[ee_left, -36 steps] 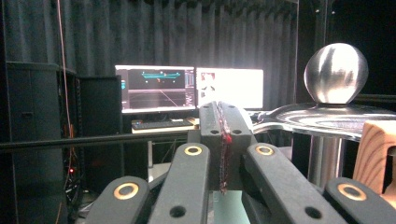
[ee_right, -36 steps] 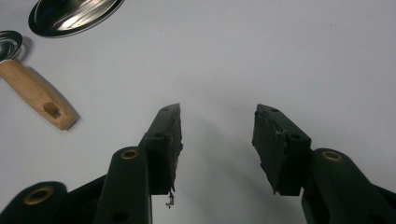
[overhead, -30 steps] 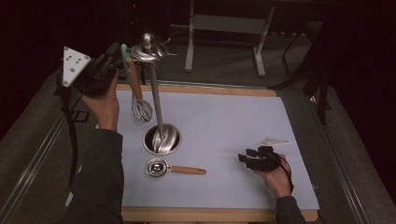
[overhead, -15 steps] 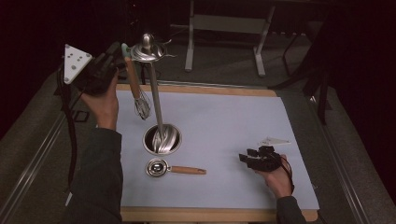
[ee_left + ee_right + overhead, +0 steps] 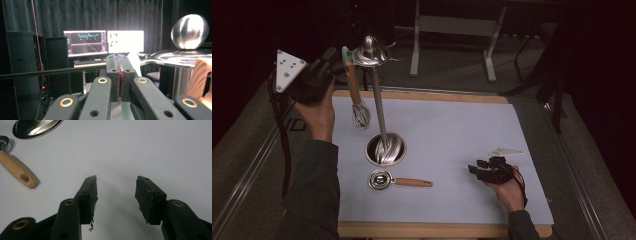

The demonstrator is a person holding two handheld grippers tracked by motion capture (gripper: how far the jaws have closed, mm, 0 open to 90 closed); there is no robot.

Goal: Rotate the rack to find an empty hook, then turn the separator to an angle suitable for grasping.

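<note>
Whisk: small steel wire whisk with a wooden handle and a mint-green cap (image 5: 357, 100) hangs upright, wires down, at the top of the stand and clear of the mat; in the left gripper view its wooden handle (image 5: 200, 77) shows at the right edge.
Stand: tall polished steel utensil stand (image 5: 378, 110) with a ball on top (image 5: 190, 31); its pole rises from the middle of a round dished base (image 5: 394, 150) set on the mat.
Scoop: small round steel scoop with a wooden handle (image 5: 399, 181) lies flat just in front of the base, bowl to the left, apart from it.
Left gripper: left gripper (image 5: 337, 64) is held high beside the whisk's green cap; its pads (image 5: 119, 75) stand all but together after opening a hair, with nothing seen between them. Whether it touches the cap I cannot tell.
Right gripper: right gripper (image 5: 474, 167) rests low on the mat, well apart from the stand; its jaws (image 5: 116, 187) stand wide with only bare mat between them.
Edges: pale blue-grey mat (image 5: 452, 130) is framed by the wooden table edge (image 5: 437, 230).
Open room: the mat's middle and right side, between stand and right gripper.
</note>
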